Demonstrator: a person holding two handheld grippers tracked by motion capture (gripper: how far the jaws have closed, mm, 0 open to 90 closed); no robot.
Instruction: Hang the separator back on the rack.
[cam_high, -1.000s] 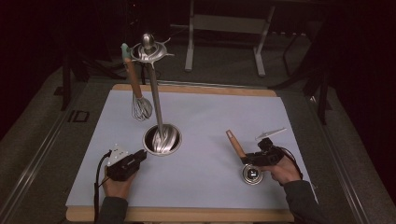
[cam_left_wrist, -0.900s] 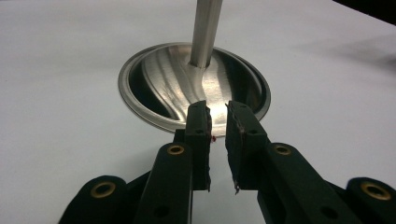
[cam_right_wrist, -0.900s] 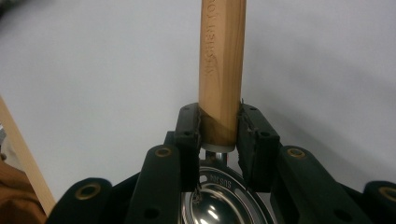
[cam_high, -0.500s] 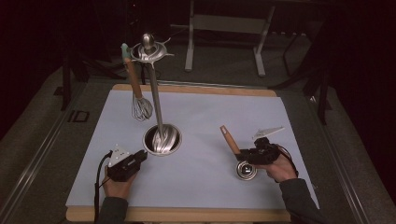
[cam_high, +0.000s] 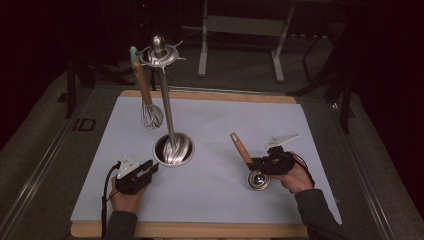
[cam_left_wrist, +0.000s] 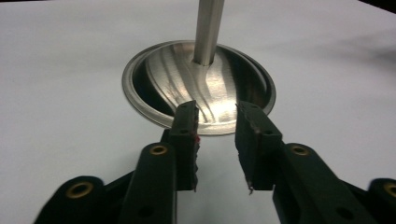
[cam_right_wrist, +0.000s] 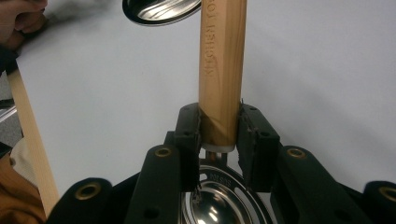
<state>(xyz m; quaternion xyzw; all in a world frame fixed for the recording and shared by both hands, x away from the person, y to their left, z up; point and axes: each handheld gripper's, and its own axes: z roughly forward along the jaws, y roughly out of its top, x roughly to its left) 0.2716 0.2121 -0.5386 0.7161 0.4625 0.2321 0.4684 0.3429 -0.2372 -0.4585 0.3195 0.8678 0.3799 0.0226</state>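
Currently, the right tongs (cam_right_wrist: 218, 128) are clamping the wooden handle (cam_right_wrist: 222, 70) of a ladle (cam_high: 250, 167) close to the point where wood meets metal. The ladle is sitting near the front right corner of the table (cam_high: 225, 230), on the white sheet (cam_high: 225, 120), with its steel bowl (cam_high: 258, 180) resting down and the handle slanting up and toward the rack.

The left tongs (cam_left_wrist: 217, 140) are standing wide with nothing between them; their jaws have just been opening. They are pointing at the round steel base (cam_left_wrist: 159, 74) of the utensil rack (cam_high: 165, 100), just short of its rim and apart from it. The rack is standing near the middle of the table, and a whisk (cam_high: 147, 95) is hanging from its top ring (cam_high: 159, 54).

Handling assessment: the ladle is appearing stiff throughout and moderately light, with most of its weight probably sitting in the bowl. The polished bowl is likely slippery and offering poor purchase. The square wooden handle is giving flat, grippy faces, so the present grasp point is looking suitable. Holding near the metal end is keeping the heavy part close, which should be limiting swing when the ladle is being lifted.
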